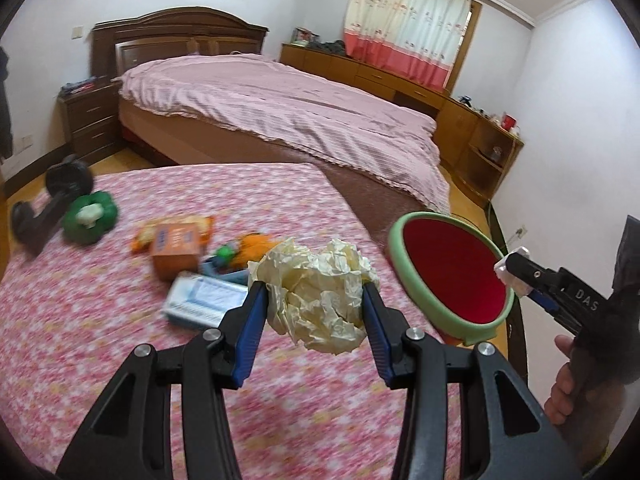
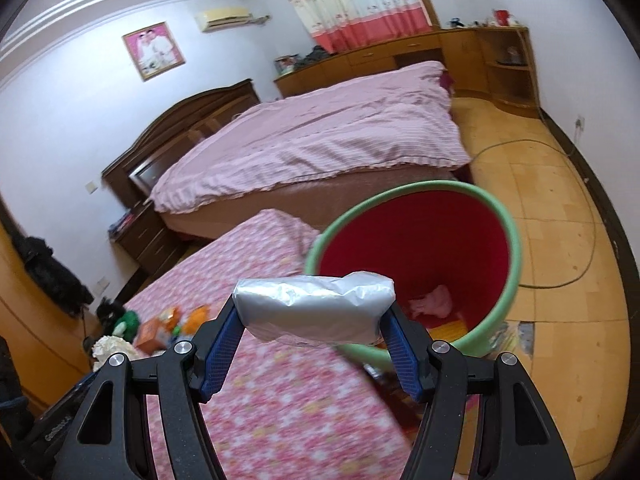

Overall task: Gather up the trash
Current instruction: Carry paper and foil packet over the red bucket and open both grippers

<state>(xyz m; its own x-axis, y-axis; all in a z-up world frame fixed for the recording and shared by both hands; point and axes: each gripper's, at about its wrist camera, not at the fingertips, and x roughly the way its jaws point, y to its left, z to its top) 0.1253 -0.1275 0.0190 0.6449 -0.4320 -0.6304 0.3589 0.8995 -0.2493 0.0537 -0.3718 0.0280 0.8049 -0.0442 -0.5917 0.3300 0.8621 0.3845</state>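
My left gripper is shut on a crumpled cream paper ball, held above the pink floral table. My right gripper is shut on a white and silver plastic packet, held just in front of the rim of the bin. The bin is red inside with a green rim and holds a pink scrap. In the left wrist view the bin stands off the table's right edge, and the right gripper reaches over its rim with the packet. The paper ball also shows at the left of the right wrist view.
On the table lie an orange box, a blue and white packet, an orange soft toy, a green toy and a dumbbell. A pink bed stands behind, with wooden cabinets and a cable on the floor.
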